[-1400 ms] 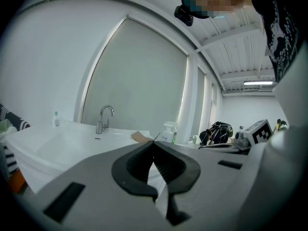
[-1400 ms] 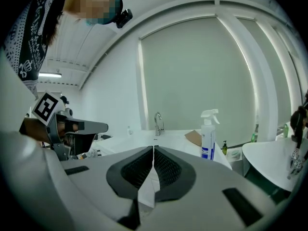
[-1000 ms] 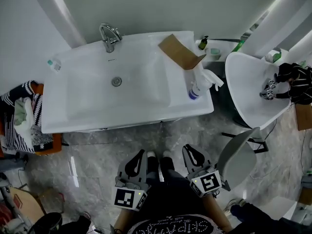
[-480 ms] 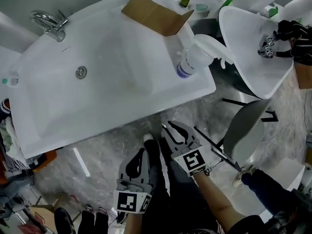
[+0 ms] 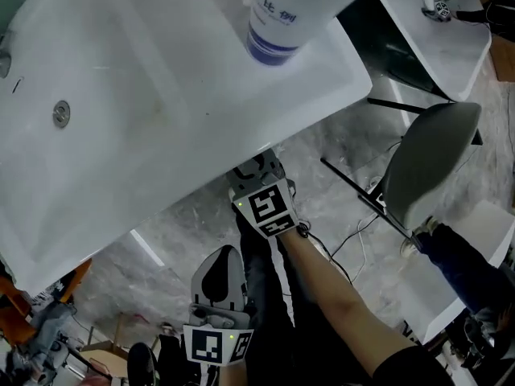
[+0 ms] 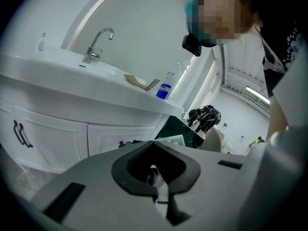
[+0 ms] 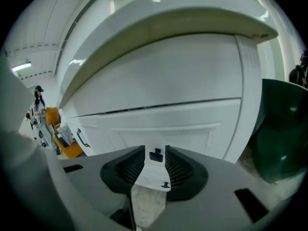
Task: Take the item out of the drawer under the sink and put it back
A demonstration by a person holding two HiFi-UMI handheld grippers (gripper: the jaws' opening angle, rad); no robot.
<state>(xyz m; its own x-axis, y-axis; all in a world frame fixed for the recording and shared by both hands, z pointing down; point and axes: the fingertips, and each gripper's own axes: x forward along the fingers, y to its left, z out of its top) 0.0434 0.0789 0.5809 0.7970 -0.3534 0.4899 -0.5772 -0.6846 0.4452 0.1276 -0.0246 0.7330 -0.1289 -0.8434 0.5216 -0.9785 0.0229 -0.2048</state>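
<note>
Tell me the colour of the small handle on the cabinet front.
Black. The handle shows best in the right gripper view, against the white cabinet front.

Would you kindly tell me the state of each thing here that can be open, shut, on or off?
White drawer front under the sink: closed.
Right hand-held gripper: jaws opening, small black drawer handle between them, not gripped.
Left hand-held gripper: shut, empty.
Chrome faucet: no water running.
</note>
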